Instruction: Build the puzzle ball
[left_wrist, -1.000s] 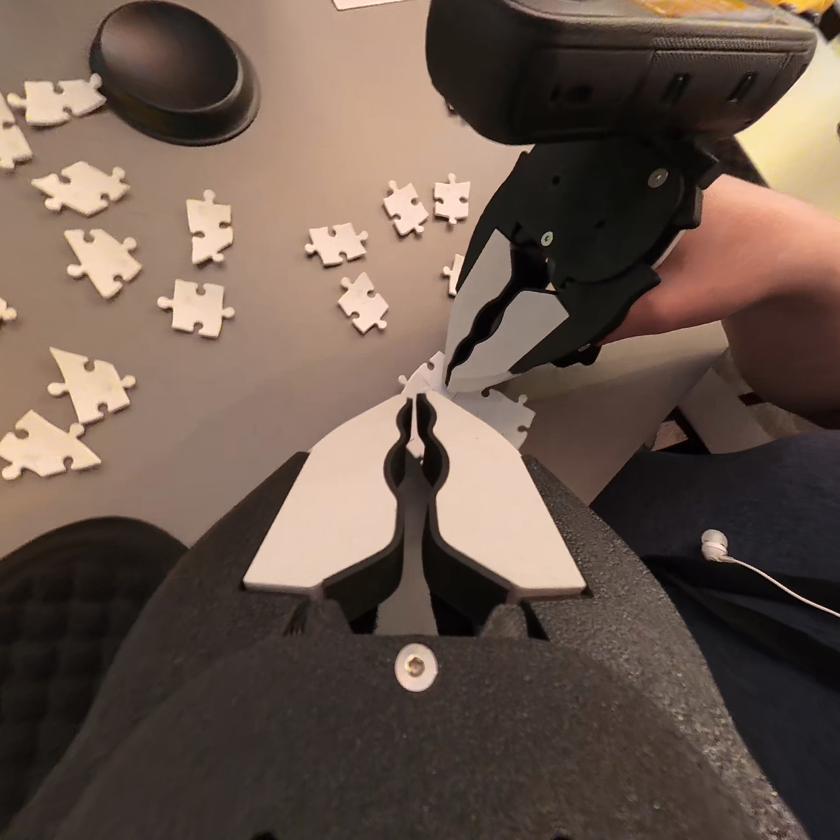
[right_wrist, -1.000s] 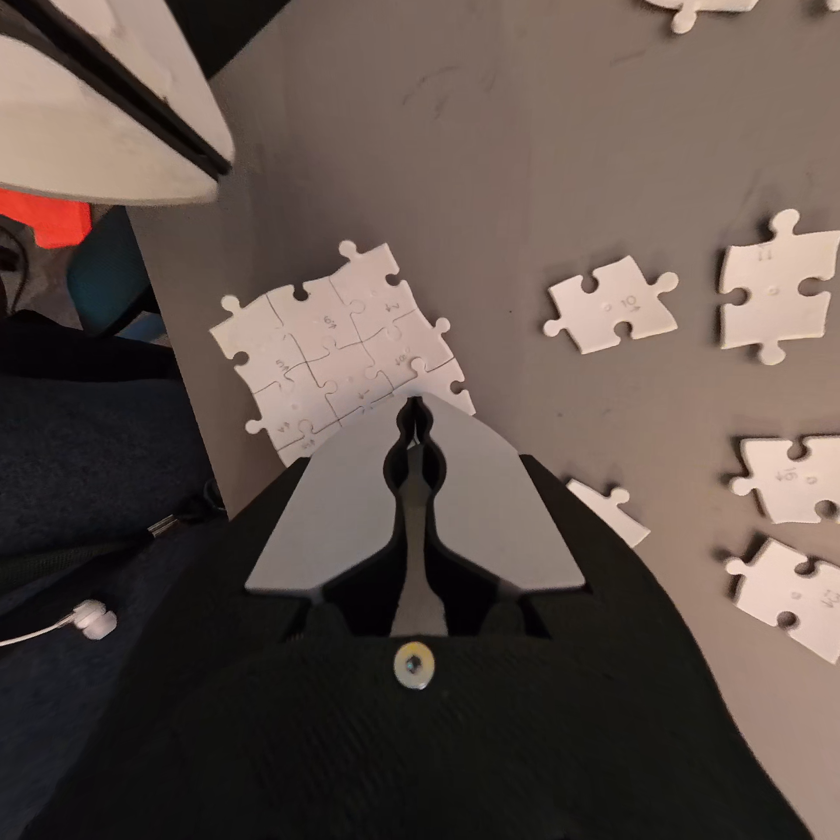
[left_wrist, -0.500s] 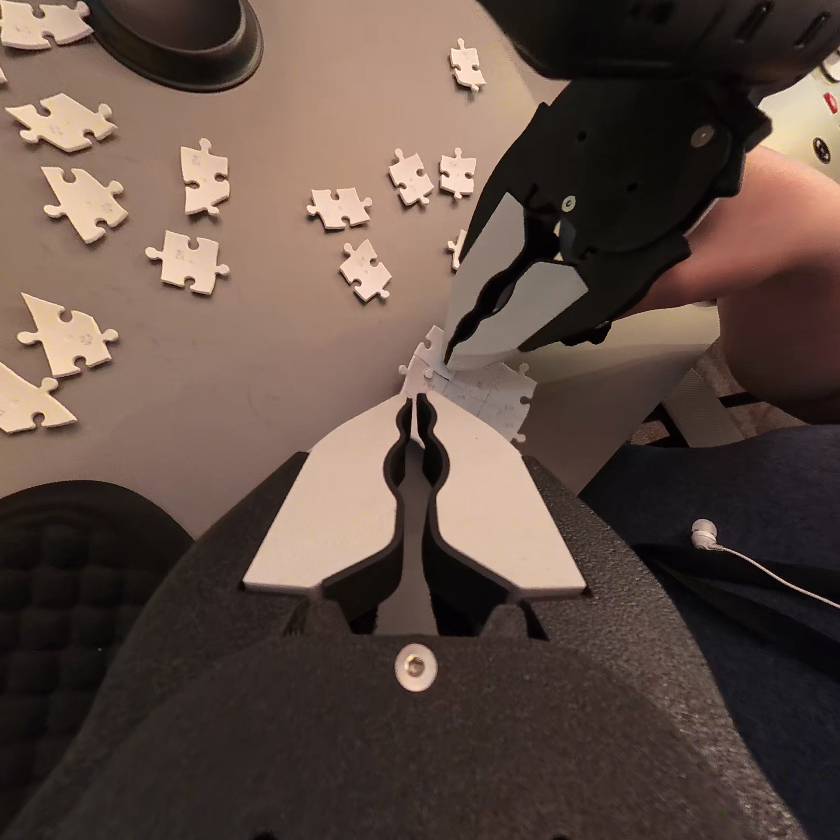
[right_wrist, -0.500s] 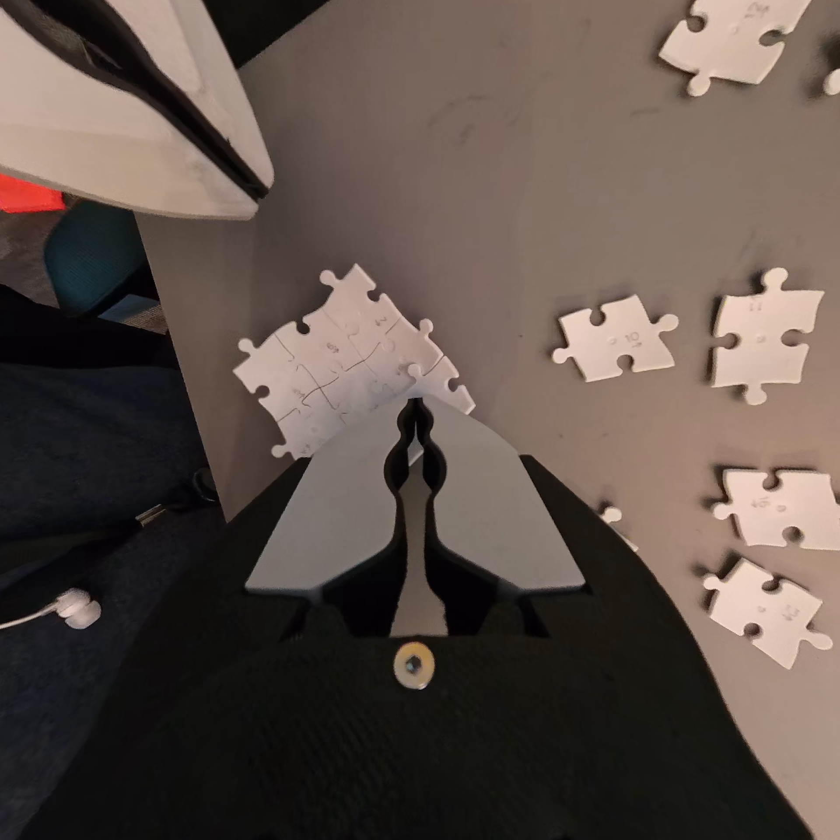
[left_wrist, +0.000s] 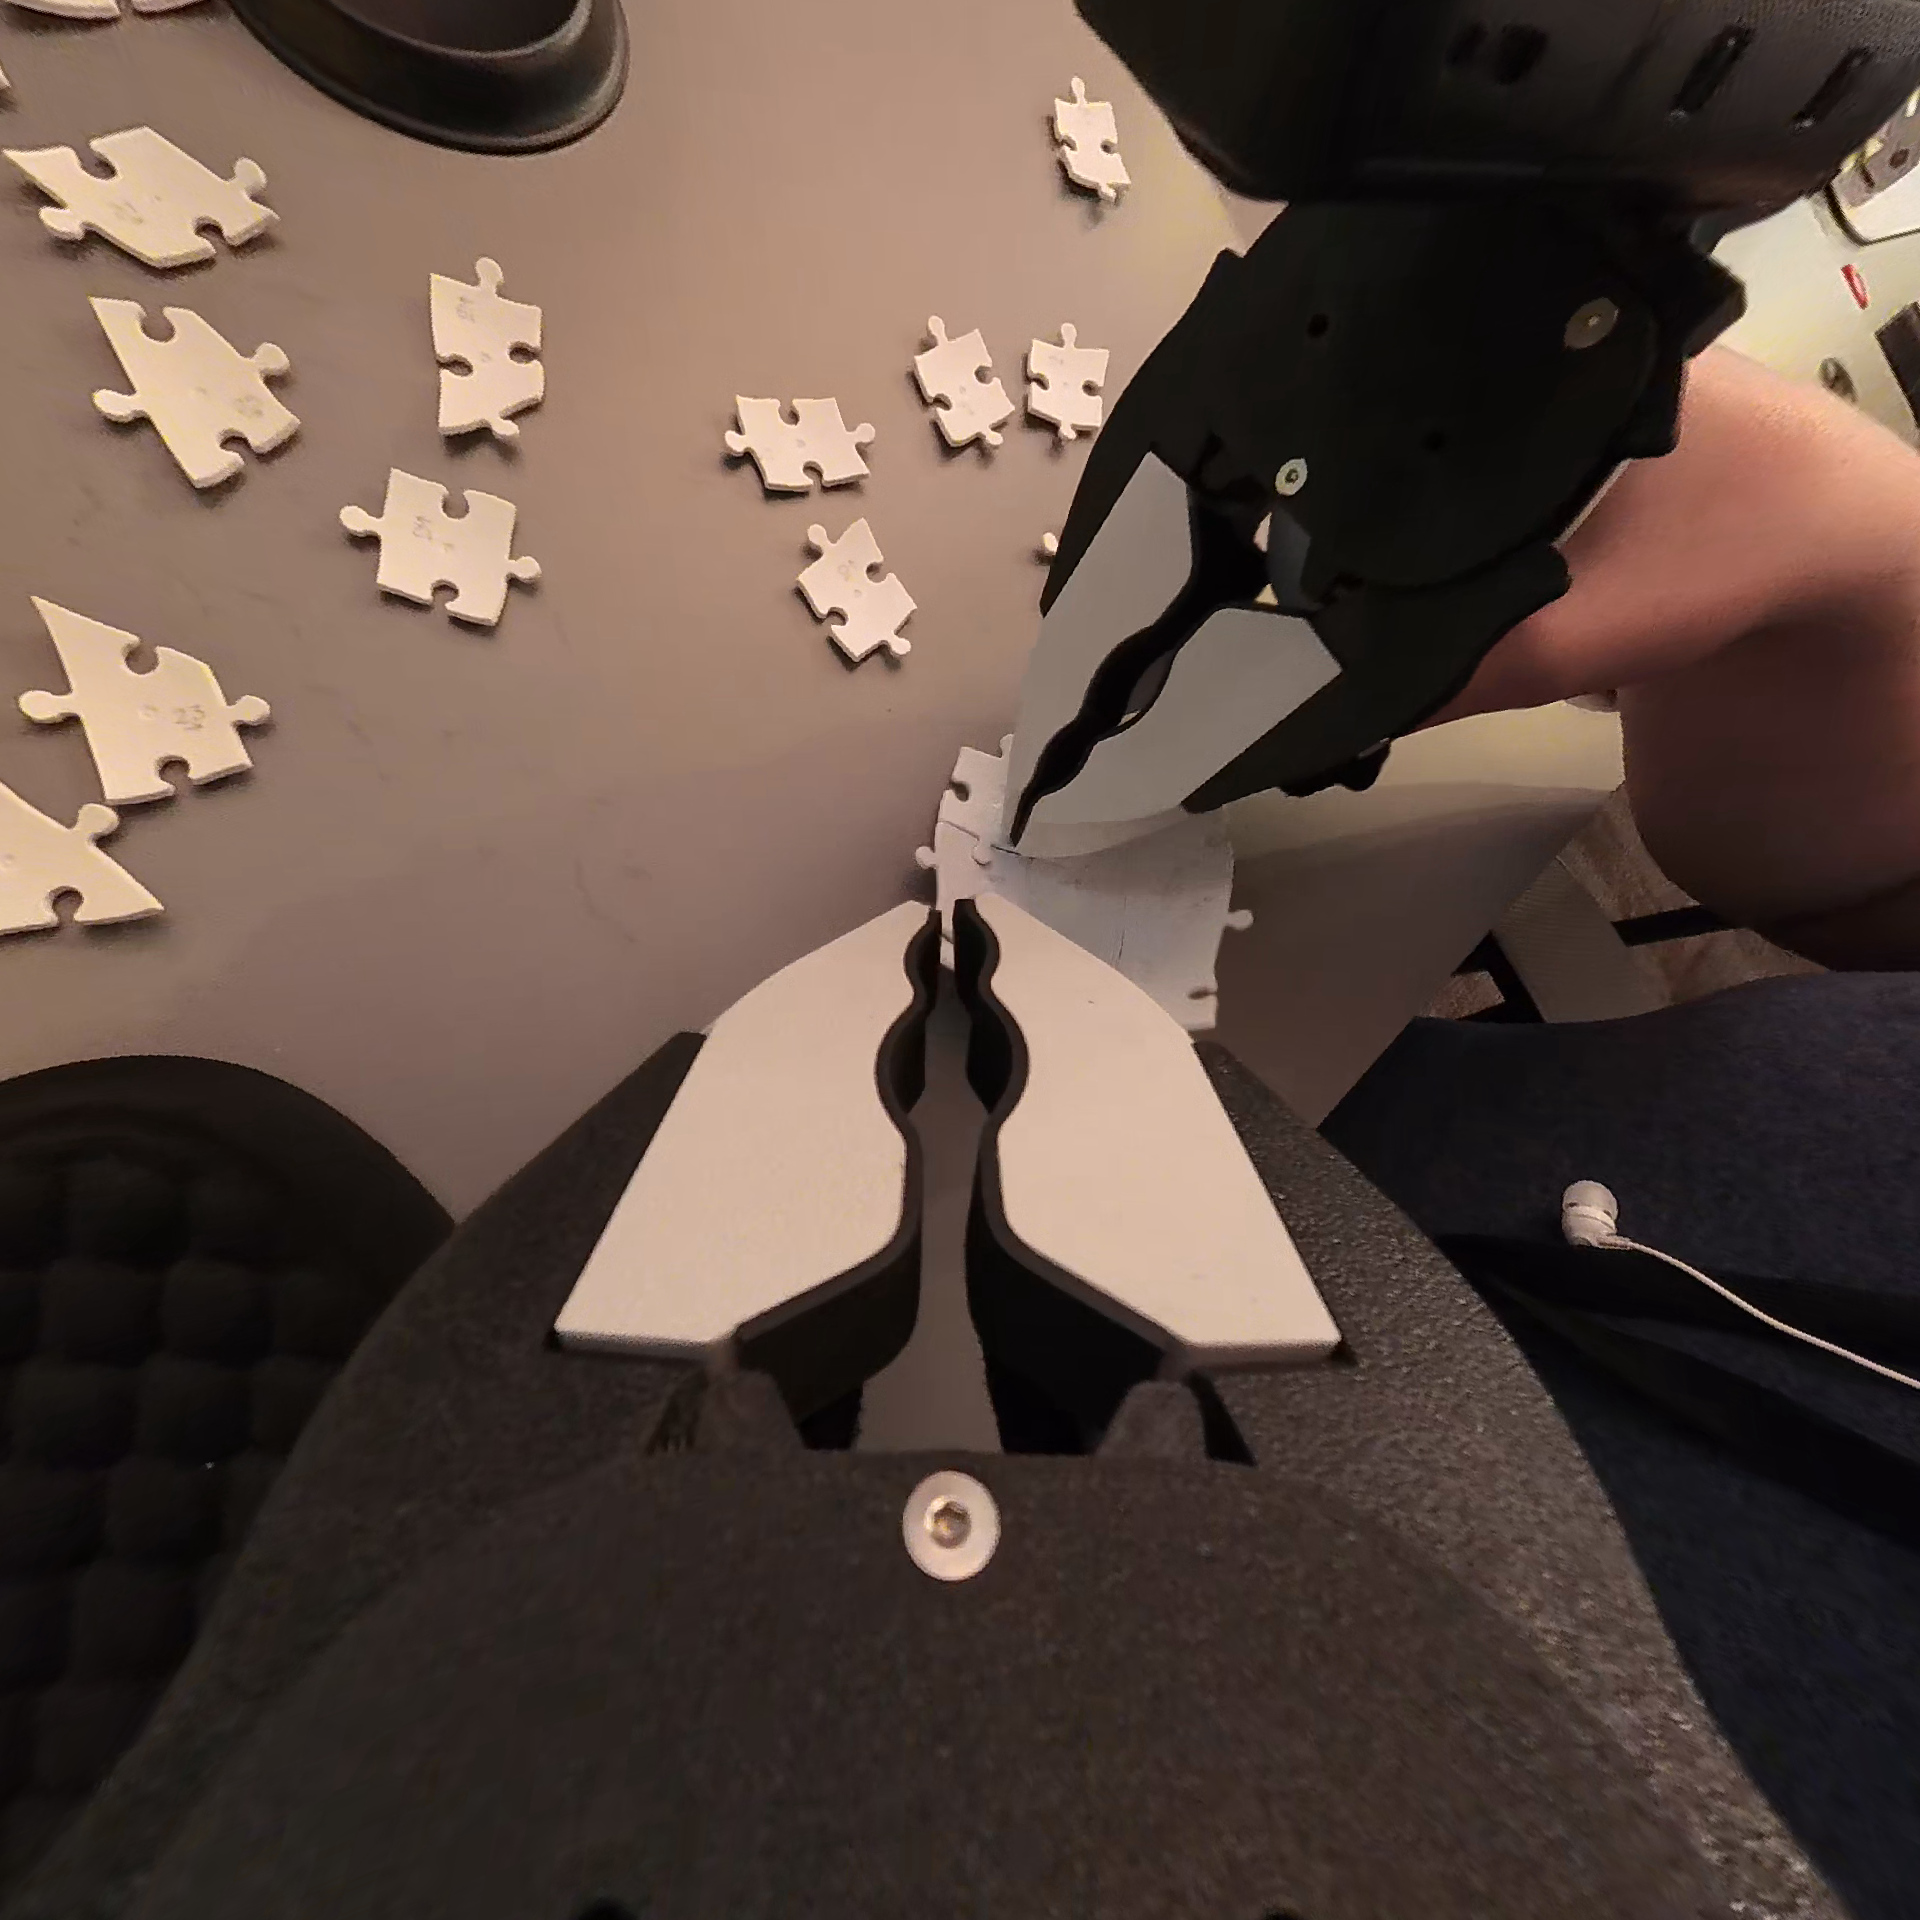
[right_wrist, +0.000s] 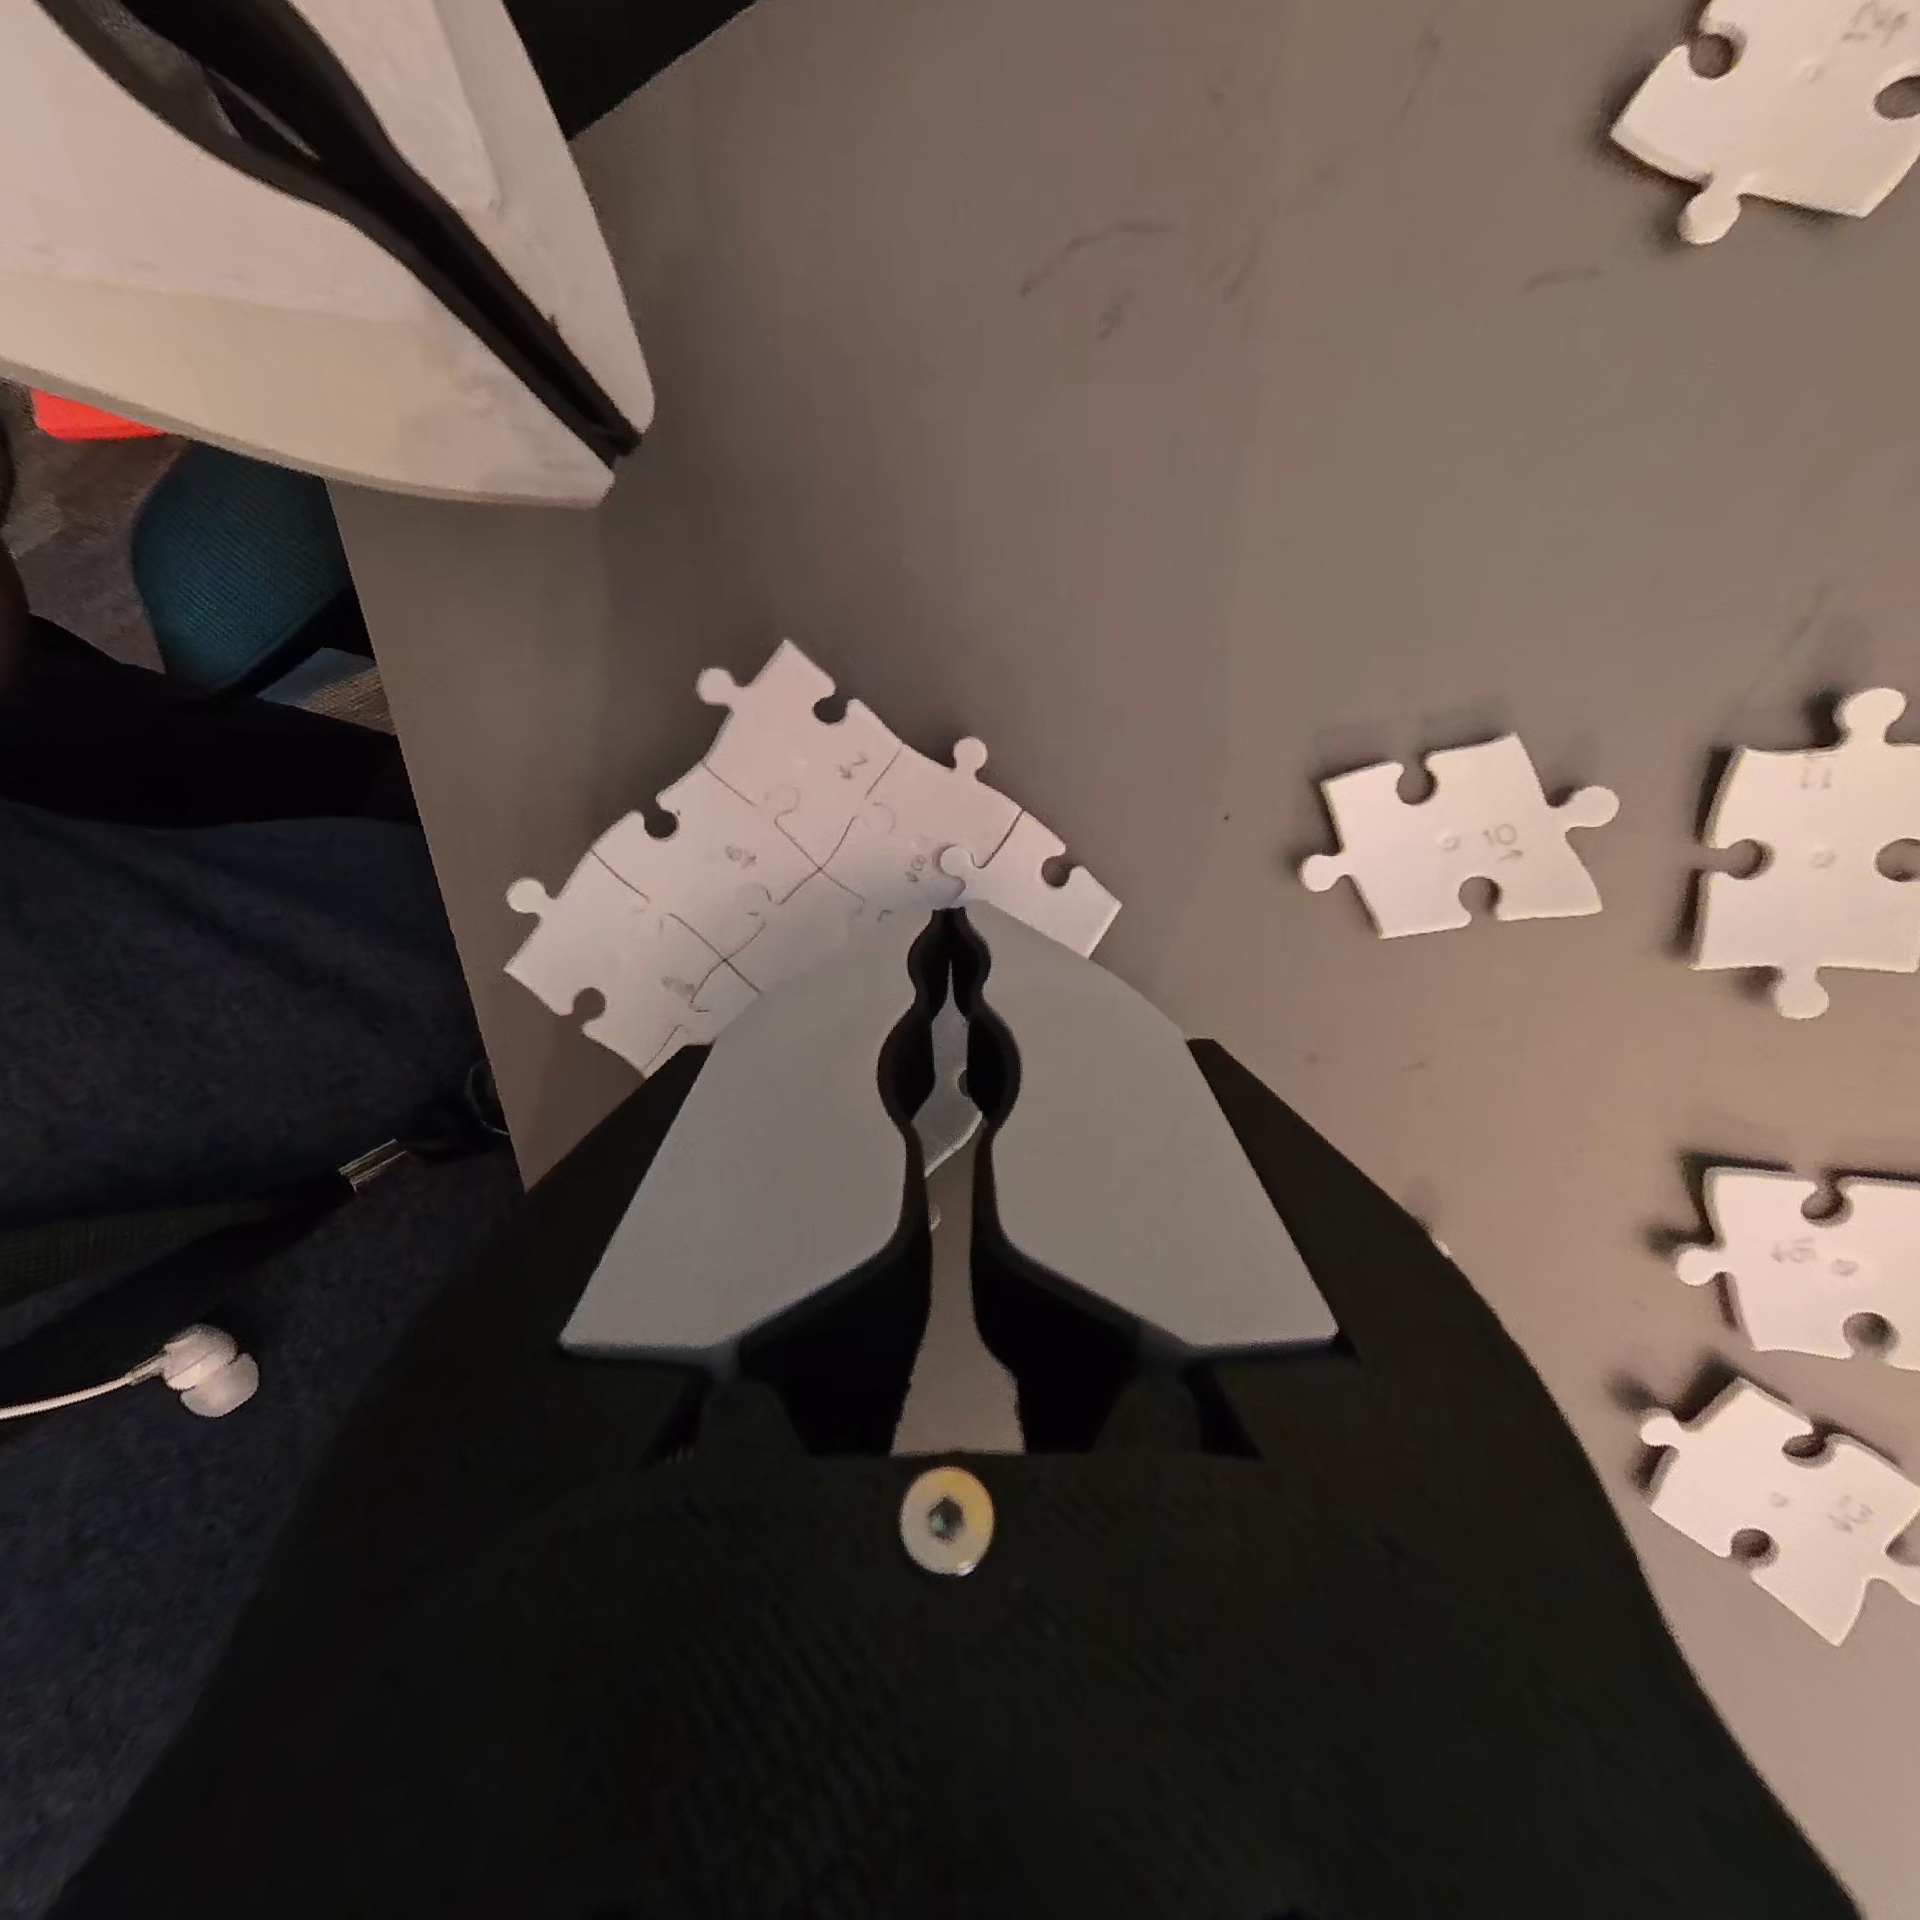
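A white patch of several joined puzzle pieces (right_wrist: 790, 831) sits at the near edge of the grey table (right_wrist: 1195, 416) and juts past it. My right gripper (right_wrist: 948, 916) is shut on one corner of the patch. In the left wrist view it (left_wrist: 1013, 831) comes down from the upper right onto the patch (left_wrist: 1122, 914). My left gripper (left_wrist: 951, 914) is shut, its tips just in front of the patch. I see nothing held between them. In the right wrist view it (right_wrist: 618, 447) shows at the upper left, apart from the patch.
Several loose white pieces (left_wrist: 447, 540) lie spread over the table, some to the right of the patch (right_wrist: 1455, 842). A black round dish (left_wrist: 436, 62) stands at the far side. A black padded cushion (left_wrist: 156, 1299) lies near left. A person's forearm (left_wrist: 1714, 675) and lap with an earbud (left_wrist: 1590, 1210) are on the right. There is about 8 centimetres between the tips of the two grippers.
Both grippers have shifted a little farther over the table. The patch has turned in the right gripper's hold. The left gripper has come closer to it in the right wrist view.
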